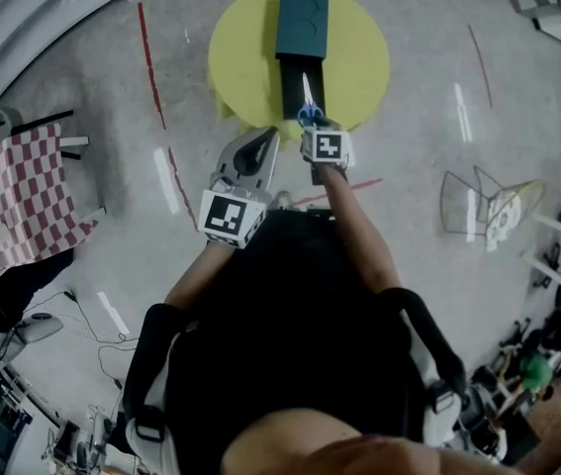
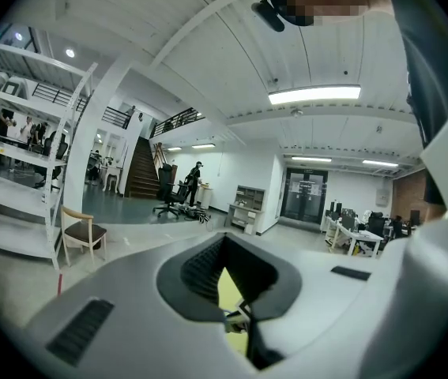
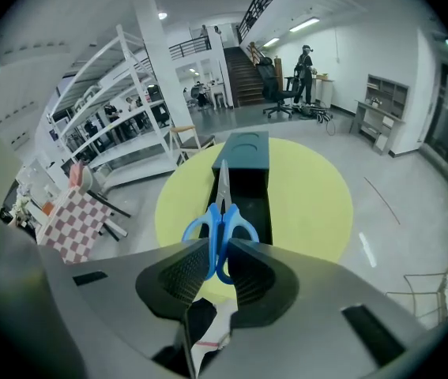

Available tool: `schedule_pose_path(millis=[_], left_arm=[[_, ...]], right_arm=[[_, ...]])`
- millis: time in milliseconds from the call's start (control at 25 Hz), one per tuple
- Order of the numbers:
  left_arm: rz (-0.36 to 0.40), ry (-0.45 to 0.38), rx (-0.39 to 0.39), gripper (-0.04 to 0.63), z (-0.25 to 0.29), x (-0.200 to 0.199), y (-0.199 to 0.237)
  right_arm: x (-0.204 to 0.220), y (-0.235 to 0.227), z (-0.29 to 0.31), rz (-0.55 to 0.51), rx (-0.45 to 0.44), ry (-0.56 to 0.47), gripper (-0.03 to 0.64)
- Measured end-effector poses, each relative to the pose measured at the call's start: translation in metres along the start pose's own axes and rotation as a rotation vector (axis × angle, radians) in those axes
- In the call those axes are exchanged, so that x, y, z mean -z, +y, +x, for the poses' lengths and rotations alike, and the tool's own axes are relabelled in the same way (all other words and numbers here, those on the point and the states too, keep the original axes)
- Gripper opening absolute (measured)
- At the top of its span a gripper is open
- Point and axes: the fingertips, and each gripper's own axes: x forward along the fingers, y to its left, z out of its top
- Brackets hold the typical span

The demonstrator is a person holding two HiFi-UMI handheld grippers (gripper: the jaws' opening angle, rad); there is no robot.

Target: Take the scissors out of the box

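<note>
Up close, the right gripper had its ribbed pads pressed on the blue handle loops of the scissors, with the jaws partly apart around them. Only the right gripper view showed that grip. In the head view the marker cube covered most of the handles, leaving a bit of blue and the blade of the scissors ahead of the right gripper.

The blades were closed, silvery and narrow. The tip pointed away from us toward the teal sleeve of the box, and the long axis ran in line with its open black tray. The blades lay over that tray.

The head view set the left gripper just beside the right one, short of the box. The left gripper view showed the left gripper closed to a point on nothing, with a sliver of the yellow table below and hall ceiling beyond.

The box sat on the round yellow table.
</note>
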Motion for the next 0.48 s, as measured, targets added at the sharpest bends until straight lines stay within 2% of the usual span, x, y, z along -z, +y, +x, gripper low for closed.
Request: schedule_pose_path(millis=[240, 480], left_arm=[[0.043, -0.008, -0.025, -0.014, -0.031, 0.011, -0.036], [0.064, 0.019, -0.056, -0.014, -0.059, 0.024, -0.067]], right_arm=[[0.012, 0.001, -0.046, -0.037, -0.011, -0.102, 0.075], [0.025, 0.009, -0.105, -0.043, -0.041, -0.197, 0.074]])
